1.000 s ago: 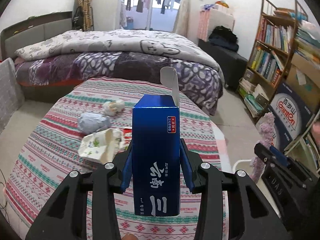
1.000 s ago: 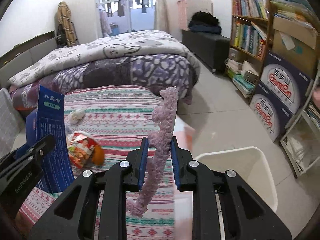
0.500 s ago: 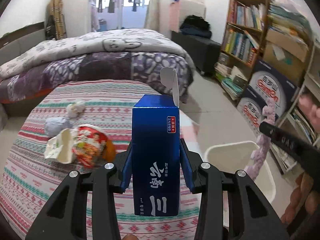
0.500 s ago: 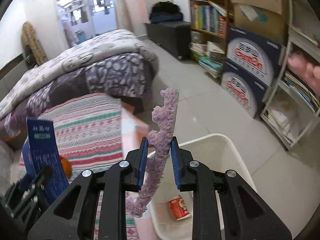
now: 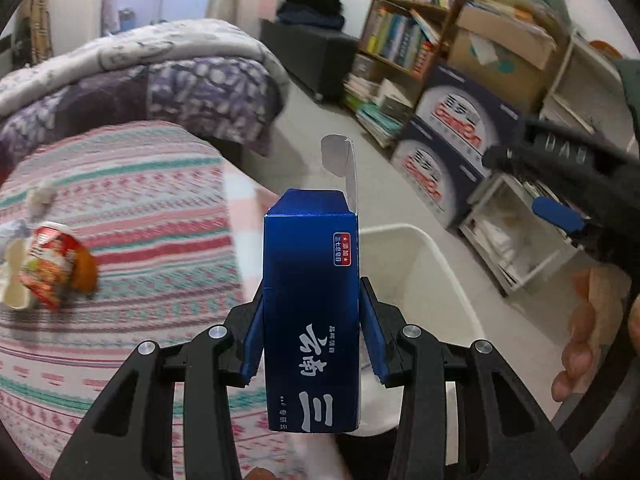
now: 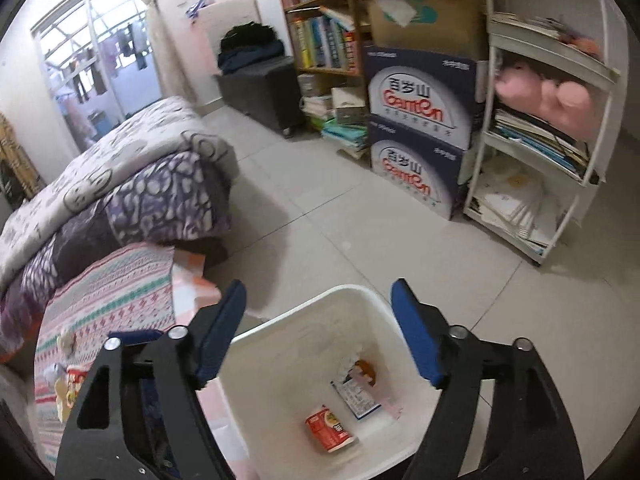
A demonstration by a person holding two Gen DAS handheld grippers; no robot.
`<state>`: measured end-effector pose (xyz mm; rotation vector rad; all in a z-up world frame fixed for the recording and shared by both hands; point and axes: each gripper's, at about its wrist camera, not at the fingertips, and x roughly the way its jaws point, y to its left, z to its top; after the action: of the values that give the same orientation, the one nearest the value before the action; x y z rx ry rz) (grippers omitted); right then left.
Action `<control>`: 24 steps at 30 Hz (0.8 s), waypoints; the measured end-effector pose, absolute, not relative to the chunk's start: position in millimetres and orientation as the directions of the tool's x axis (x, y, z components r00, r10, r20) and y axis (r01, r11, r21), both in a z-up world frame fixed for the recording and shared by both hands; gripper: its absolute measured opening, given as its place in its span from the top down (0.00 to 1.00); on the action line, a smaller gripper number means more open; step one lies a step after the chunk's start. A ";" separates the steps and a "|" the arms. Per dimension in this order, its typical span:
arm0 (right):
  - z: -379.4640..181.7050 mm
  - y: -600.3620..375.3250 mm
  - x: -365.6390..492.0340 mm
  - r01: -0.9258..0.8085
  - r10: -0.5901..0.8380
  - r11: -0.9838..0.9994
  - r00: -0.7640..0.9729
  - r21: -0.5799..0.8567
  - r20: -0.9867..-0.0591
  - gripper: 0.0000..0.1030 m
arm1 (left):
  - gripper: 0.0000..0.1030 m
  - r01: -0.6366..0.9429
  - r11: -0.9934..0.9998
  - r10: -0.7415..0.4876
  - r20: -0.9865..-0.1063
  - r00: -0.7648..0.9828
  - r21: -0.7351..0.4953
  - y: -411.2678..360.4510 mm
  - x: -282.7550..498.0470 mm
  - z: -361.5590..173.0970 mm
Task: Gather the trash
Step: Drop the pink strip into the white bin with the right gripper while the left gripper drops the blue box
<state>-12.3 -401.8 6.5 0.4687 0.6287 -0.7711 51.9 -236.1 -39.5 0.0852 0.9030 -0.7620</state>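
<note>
upright, the glossy blue carton [image 5: 310, 312] sits clamped in the left gripper [image 5: 311, 336]; right gripper [image 6: 318, 336] jaws opening, empty.

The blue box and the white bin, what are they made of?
The blue box looks like thin glossy cardboard: light shines off its face and a folded flap stands open on top. The white bin looks like smooth moulded plastic, with a rounded rim and plain matte walls. Neither is certain from looks alone.
</note>
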 end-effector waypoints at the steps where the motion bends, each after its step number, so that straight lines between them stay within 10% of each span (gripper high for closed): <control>1: 6.8 -404.7 -14.7 0.761 -0.494 0.627 0.552 0.164 -0.672 0.25 | 0.59 0.637 0.728 -0.571 -0.739 0.358 -0.254 -241.7 50.4 -42.0; 7: 10.3 -421.4 -28.1 0.788 -0.508 0.584 0.540 0.193 -0.671 0.20 | 0.58 0.667 0.653 -0.636 -0.737 0.228 -0.358 -264.9 43.4 -50.8; 11: 12.0 -428.5 -32.5 0.797 -0.503 0.562 0.541 0.221 -0.673 0.15 | 0.35 0.677 0.622 -0.660 -0.729 0.183 -0.393 -269.6 41.4 -51.0; 24: 4.5 -384.9 8.8 0.709 -0.395 0.679 0.572 0.191 -0.719 0.07 | 0.27 0.503 0.853 -0.391 -0.808 0.440 -0.139 -194.1 114.8 -30.9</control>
<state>8.8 -384.9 4.5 0.4982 0.6972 -0.6793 114.8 -194.1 -30.9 0.1289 0.9669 -0.5567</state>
